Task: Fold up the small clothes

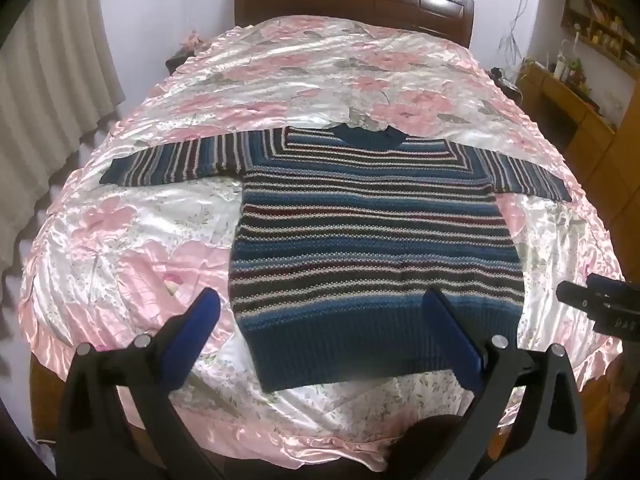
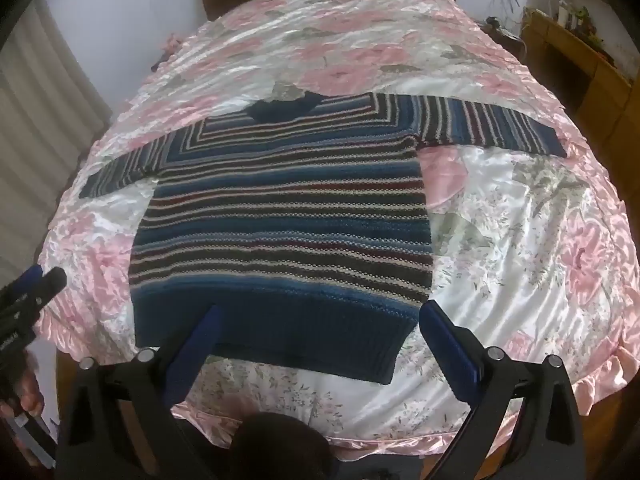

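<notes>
We hold both claws spread wide and empty above the near edge of the bed. The striped sweater lies flat just ahead, collar away, sleeves out sideways; left gripper and right gripper each hover over a hem corner, equally near.

Striped sweater flat on floral bedspread, left hand-held gripper gaping

The sweater is showing stripes of blue, black, cream and dark red, ending in a plain dark blue ribbed hem and collar. The bedspread is gleaming white satin with pink flowers and grey-green leaves. Both grippers are wearing blue pads on black frames.
</notes>
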The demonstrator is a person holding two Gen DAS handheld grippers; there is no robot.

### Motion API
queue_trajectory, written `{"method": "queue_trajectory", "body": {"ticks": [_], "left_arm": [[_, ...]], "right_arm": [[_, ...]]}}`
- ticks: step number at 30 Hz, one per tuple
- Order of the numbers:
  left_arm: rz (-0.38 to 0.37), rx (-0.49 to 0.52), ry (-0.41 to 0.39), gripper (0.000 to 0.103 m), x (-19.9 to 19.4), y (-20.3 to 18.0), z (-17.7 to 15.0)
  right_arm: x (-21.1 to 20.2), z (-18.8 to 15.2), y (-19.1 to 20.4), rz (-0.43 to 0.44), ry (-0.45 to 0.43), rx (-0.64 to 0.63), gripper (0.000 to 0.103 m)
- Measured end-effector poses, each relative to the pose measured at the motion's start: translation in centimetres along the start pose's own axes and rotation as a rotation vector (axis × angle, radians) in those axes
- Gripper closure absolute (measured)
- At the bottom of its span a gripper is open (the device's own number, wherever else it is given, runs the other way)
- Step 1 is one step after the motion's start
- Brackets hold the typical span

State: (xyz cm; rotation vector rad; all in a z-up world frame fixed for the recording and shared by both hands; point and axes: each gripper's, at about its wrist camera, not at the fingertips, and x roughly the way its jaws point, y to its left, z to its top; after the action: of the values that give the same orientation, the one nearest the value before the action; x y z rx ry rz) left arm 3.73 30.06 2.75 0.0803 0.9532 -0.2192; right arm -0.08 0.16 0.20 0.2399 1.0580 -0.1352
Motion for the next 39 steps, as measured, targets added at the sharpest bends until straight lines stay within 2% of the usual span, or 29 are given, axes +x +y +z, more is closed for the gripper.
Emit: {"method": "queue_trajectory", "body": {"ticks": [5,6,9,15,39], "left_arm": [[-0.007,0.0,0.005,0.003,-0.1,-0.3,0.0],[-0.004,0.003,0.005,0.003,-0.1,-0.4,-0.1],[-0.006,-0.012,0.011,0.003,0.0,0.5,0.2],[-0.001,-0.011,0.016,0.003,0.2,0.9,0.3],[0.003,-0.003,0.026,0.003,0.8,0.2,-0.1]], "right_arm": [[-0.7,0.0,0.0,0.006,-0.016,0.004,0.004],[0.2,0.4,0.0,0.008,0.003,0.014,0.004],[0.2,0.5,0.1,-0.013,-0.006,0.006,0.004],[0.1,0.4,-0.3,-0.002,-0.025,0.027,0.004],[0.6,0.5,-0.6,-0.029,-0.025,0.031,0.004]]}}
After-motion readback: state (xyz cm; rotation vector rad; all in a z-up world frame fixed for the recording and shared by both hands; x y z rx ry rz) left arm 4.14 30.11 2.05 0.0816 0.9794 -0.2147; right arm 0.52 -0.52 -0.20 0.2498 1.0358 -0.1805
